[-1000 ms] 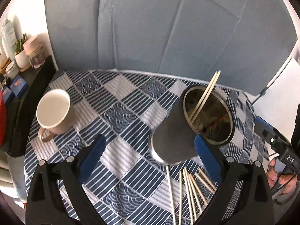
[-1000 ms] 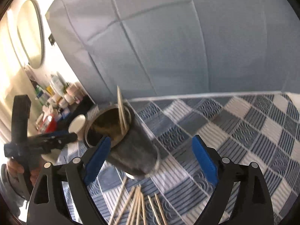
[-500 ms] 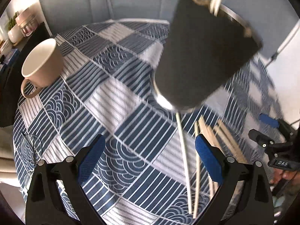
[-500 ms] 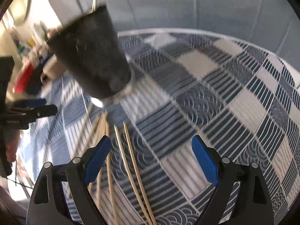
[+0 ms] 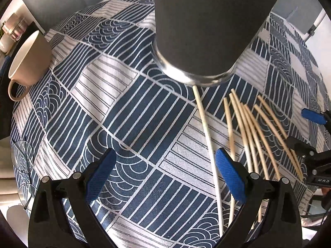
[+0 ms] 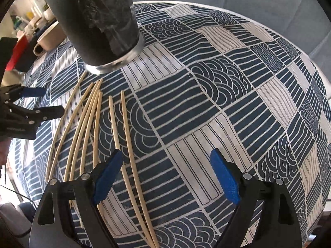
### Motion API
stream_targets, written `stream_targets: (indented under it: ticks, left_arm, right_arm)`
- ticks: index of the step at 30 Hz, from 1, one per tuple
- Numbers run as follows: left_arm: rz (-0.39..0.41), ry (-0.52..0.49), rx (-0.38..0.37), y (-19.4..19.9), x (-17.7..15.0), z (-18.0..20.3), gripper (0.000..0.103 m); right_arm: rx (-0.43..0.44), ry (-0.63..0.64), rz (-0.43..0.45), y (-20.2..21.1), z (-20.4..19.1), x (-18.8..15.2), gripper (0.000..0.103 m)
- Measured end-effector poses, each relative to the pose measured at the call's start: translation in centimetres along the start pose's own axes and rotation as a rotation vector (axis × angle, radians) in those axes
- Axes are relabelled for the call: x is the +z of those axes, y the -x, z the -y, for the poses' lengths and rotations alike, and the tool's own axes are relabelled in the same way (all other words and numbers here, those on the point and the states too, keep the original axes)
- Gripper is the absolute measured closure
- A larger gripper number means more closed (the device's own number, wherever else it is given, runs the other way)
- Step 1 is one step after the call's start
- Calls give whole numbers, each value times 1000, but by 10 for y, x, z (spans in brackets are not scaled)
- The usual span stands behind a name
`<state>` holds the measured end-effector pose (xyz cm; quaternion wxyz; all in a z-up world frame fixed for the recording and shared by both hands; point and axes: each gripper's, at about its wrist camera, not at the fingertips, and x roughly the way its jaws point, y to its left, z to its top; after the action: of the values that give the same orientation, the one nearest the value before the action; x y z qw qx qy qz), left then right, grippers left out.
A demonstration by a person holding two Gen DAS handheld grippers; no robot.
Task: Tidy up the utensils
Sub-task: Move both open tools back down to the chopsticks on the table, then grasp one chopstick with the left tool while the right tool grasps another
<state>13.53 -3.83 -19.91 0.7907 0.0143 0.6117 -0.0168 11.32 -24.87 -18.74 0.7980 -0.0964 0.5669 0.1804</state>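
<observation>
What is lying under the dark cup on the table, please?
The dark cup stands on the patterned tablecloth. One pale chopstick ends at its metal base; whether the tip goes underneath is hidden. The cup's inside cannot be seen.

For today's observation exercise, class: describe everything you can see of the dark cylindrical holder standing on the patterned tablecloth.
The holder is a tall, matt dark grey cylinder with a shiny metal band around its base. It stands upright on the blue-and-white tablecloth, apart from both grippers. Its wall shows pale scuffs in the right wrist view. Its rim and inside are out of view. The loose chopsticks lie fanned just before its base; one pale stick reaches the band.
</observation>
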Motion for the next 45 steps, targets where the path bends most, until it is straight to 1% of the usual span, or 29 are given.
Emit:
stream_targets:
  ticks: [2,4,8,9,10,11,14,15,16,17,18,19,20,21,22,23,24,25,26,27,28,30,34,37,40,43,45]
  left_arm:
    - [-5,19,-7,-4,1,-1,7]
    - [-7,5,17,-6,1,2,5]
    - [-5,0,12,-9,1,3,4]
    - [-7,0,13,-9,1,3,4]
    - [-7,1,14,-9,1,3,4]
    - [-3,-1,16,-10,1,3,4]
    - [2,-5,15,-12,0,6,7]
    - [2,-7,13,-11,-1,6,11]
    - [2,-12,11,-9,-2,7,14]
    - [3,-21,7,-5,-5,4,22]
    - [4,-31,4,-2,-6,4,29]
    - [5,-43,0,0,-7,3,32]
    - [8,-50,-5,2,-8,0,39]
    - [12,-53,-4,4,-9,-3,46]
    - [14,-50,-7,6,-10,-8,49]
    - [13,-45,-10,7,-10,-12,58]
    - [11,-33,-11,8,-10,-17,70]
    - [7,-13,-14,8,-10,-25,76]
    - [0,4,-19,7,-9,-31,88]
    - [-9,20,-29,7,-9,-37,95]
    - [-28,45,-48,6,-8,-44,98]
    - [-59,88,-74,5,-6,-55,98]
    - [-115,131,-113,2,-1,-68,98]
    - [-111,147,-114,6,0,-83,98]
    - [-97,181,-135,17,2,-98,98]
    - [-85,178,-144,27,9,-106,98]
    - [-64,156,-119,38,16,-111,98]
  right_arm:
    - [1,8,-2,0,0,-2,22]
    - [2,8,-5,-1,1,-2,22]
    - [-4,12,-23,-2,1,-1,22]
    - [-8,15,-29,-3,1,-1,23]
    - [-29,28,-38,-3,0,0,26]
    - [-39,63,-36,-3,-4,0,28]
    - [-33,62,-56,-2,-4,1,34]
    - [-33,67,-59,-1,-5,2,42]
    - [-32,68,-58,1,-5,2,53]
    - [-30,70,-57,2,-6,2,59]
    - [-26,75,-54,4,-6,1,71]
    - [-23,82,-51,5,-6,0,80]
    - [-26,88,-46,6,-5,-1,89]
    - [-30,92,-42,7,-4,-3,92]
    - [-37,106,-32,7,-4,-5,94]
    - [-49,113,-30,8,-4,-6,96]
    - [-57,111,-34,9,-3,-8,98]
    - [-57,99,-39,9,-1,-9,98]
    - [-54,87,-43,8,2,-8,98]
    - [-44,60,-48,9,7,-8,98]
    - [-35,39,-51,9,10,-10,99]
    - [1,-23,-62,9,19,-9,99]
    - [93,-141,-81,10,36,-6,99]
    - [120,-169,-63,19,41,-6,99]
    - [115,-177,-27,32,42,-6,98]
    - [118,-182,18,46,43,3,98]
    - [115,-173,46,55,42,12,98]
